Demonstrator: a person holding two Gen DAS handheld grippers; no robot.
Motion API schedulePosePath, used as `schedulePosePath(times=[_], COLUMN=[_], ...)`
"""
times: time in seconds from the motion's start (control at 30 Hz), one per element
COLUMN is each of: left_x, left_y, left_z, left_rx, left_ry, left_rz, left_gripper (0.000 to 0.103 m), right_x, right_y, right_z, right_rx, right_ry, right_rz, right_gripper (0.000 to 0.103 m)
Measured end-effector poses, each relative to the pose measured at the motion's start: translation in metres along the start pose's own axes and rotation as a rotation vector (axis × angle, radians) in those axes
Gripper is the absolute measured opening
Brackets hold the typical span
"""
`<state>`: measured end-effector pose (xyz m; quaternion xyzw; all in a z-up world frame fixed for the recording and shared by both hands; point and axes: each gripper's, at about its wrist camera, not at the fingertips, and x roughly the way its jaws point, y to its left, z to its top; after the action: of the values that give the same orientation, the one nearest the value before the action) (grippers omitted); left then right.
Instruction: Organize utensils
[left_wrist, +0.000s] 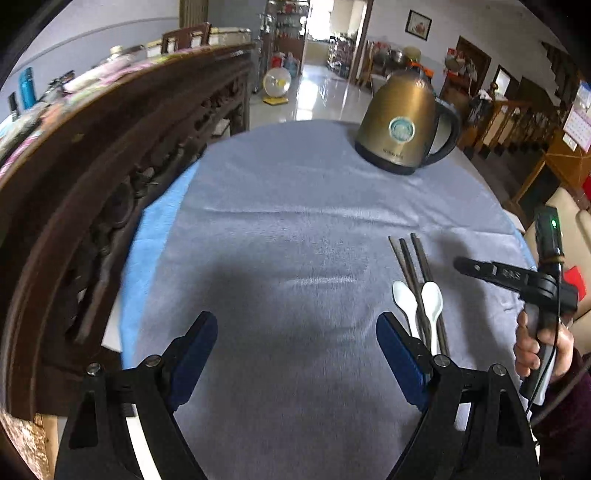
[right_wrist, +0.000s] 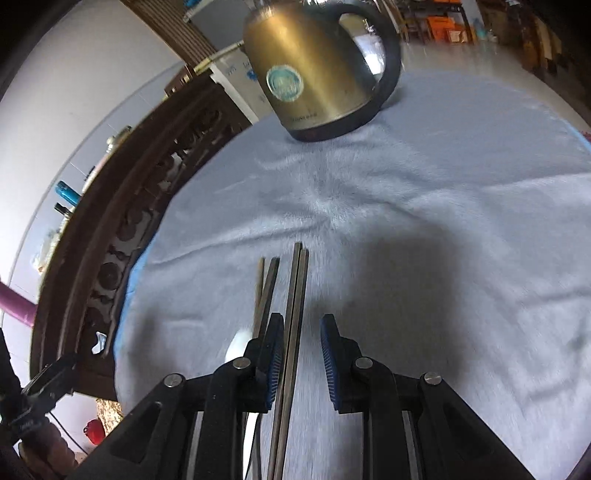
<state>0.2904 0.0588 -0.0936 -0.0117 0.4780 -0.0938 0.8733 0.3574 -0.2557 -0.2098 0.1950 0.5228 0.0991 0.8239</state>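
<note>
Dark chopsticks (left_wrist: 415, 266) and two white spoons (left_wrist: 432, 299) lie together on the grey cloth at the right of the left wrist view. My left gripper (left_wrist: 295, 325) is open and empty, just left of them. In the right wrist view my right gripper (right_wrist: 299, 325) is open, with one pair of chopsticks (right_wrist: 295, 295) lying between its fingers, close to the left pad (right_wrist: 275, 350). A second pair (right_wrist: 266, 291) and a white spoon (right_wrist: 238, 345) lie just left of that pad. The right gripper also shows in the left wrist view (left_wrist: 480, 267).
A gold electric kettle (left_wrist: 402, 125) stands at the far side of the table (left_wrist: 280, 192). A carved dark wooden bench back (left_wrist: 92, 177) runs along the table's left edge. A blue cloth edge (left_wrist: 147, 251) shows under the grey one.
</note>
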Motion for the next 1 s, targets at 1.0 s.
schedulePosePath(times=[1.0], left_x=[0.076], left_y=[-0.061], left_z=[0.035], left_rx=[0.138], left_ry=[0.047], left_rz=[-0.053], left_gripper=[0.088], right_x=[-0.01], right_y=[-0.031], right_z=[-0.023], right_rx=[-0.002], right_ry=[0.004], right_rz=[-0.044], right_gripper=[0.019])
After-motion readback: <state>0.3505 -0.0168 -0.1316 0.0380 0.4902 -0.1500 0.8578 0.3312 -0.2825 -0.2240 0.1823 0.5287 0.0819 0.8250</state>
